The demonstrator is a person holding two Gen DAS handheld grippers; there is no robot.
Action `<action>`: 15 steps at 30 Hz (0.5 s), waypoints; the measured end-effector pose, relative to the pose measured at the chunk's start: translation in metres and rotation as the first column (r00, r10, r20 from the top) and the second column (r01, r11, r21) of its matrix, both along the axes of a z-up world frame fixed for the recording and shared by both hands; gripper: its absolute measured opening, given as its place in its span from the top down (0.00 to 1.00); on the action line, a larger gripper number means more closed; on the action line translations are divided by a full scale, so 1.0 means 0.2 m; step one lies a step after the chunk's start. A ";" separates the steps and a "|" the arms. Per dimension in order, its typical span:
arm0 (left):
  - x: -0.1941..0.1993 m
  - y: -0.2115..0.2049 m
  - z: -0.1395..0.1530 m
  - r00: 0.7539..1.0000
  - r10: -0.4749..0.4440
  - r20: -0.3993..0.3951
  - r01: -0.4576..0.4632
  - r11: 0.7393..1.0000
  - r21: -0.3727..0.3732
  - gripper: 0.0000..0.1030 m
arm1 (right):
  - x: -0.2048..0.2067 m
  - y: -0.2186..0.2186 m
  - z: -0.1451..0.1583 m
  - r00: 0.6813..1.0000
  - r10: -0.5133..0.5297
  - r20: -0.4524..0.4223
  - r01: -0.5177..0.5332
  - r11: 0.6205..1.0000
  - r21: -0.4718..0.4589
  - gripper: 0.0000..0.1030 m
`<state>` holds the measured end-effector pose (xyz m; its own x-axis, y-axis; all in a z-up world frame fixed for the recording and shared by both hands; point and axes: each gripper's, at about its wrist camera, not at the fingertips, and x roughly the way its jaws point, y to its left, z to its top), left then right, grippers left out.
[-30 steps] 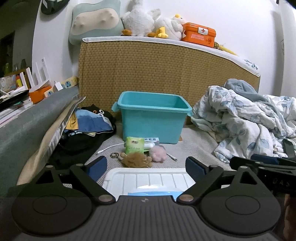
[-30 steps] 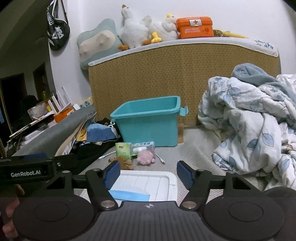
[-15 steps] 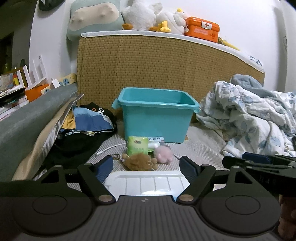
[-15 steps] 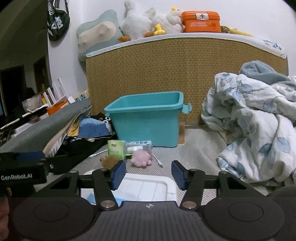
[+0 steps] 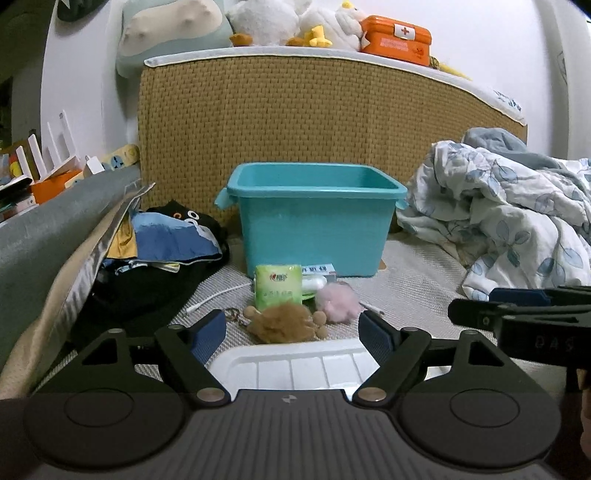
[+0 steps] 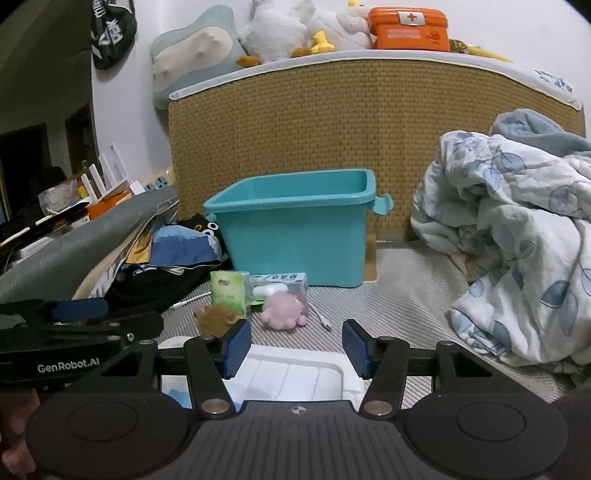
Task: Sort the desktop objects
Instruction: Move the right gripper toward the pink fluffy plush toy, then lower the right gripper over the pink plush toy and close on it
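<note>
I hold my left tool and right tool spread wide, empty, above a ribbed white plastic lid. Beyond it, on the woven bed mat, a fuzzy brown plush, pink pompom and green tissue packet cluster before the smooth teal bin.

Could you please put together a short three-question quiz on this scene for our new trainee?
1. True or false: the teal bin has a lid on it.
2. Which toy lies nearer the green packet: A) brown plush, B) white duck plush?
3. Fill in: both the left gripper and the right gripper are ____.

Key: 1 false, its top is open; 2 A; 3 open, holding nothing.
</note>
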<state>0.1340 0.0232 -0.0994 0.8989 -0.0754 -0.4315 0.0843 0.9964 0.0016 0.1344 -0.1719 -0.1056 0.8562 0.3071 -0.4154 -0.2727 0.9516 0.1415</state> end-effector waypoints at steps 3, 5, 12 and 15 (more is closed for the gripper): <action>0.03 0.01 -0.01 1.000 0.005 0.003 -0.005 1.000 -0.009 0.21 | 0.03 0.01 -0.01 1.000 0.006 -0.007 -0.006 1.000 0.000 0.43; 0.04 0.02 -0.01 1.000 0.012 0.008 -0.012 1.000 -0.018 0.21 | 0.05 0.01 -0.02 1.000 0.005 -0.004 -0.005 1.000 0.002 0.43; 0.08 0.04 0.00 1.000 0.005 0.022 -0.004 0.999 -0.032 0.20 | 0.12 0.00 -0.02 1.000 -0.001 0.006 0.001 1.000 0.019 0.43; 0.09 0.06 0.00 1.000 0.014 0.011 -0.014 0.998 -0.056 0.20 | 0.15 0.02 -0.03 1.000 -0.007 -0.003 0.007 1.000 0.012 0.43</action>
<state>0.1524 0.0346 -0.0998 0.9050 -0.0863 -0.4166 0.0705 0.9961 -0.0532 0.1650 -0.1688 -0.1115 0.8572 0.3063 -0.4140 -0.2660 0.9517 0.1533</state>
